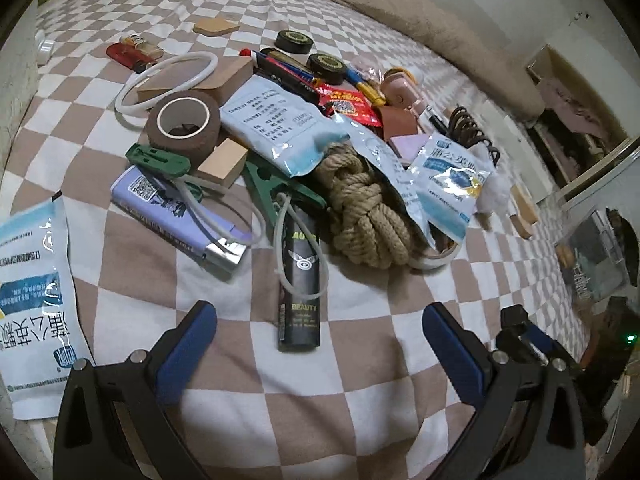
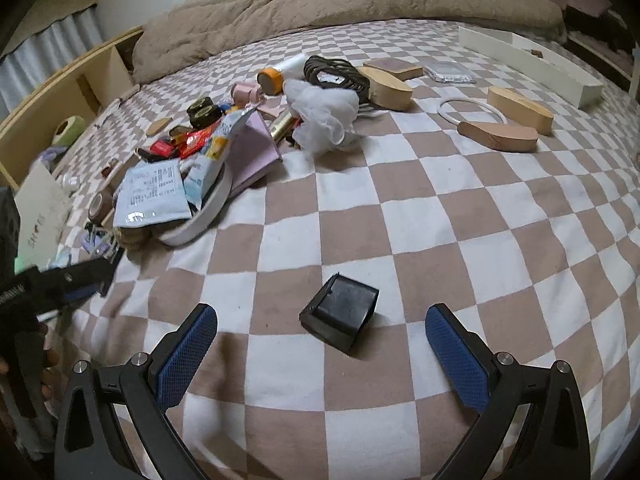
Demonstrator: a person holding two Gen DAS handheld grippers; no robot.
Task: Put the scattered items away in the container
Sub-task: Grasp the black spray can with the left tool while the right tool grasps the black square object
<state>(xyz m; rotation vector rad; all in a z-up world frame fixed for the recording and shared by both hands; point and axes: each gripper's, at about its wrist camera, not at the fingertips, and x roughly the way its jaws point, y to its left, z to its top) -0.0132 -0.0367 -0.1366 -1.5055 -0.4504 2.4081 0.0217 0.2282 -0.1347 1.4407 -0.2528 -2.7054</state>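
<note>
Left claw (image 1: pixel 320 344) & right claw (image 2: pixel 322 344) both spread, empty. Nearly everything left: pile w/ rope (image 1: pixel 360 208) on bed (image 2: pixel 440 240); clear container (image 1: pixel 596 248), maybe holding a few items.

Open bed ahead of my right jaws, clutter ahead of my left.

Between my right jaws only a small black box (image 2: pixel 340 316) lies on bare checkered bed (image 2: pixel 460 220). Beyond my left jaws, a black tube (image 1: pixel 299 280), rope bundle (image 1: pixel 364 216) and purple lighter (image 1: pixel 180 216) crowd together.
</note>
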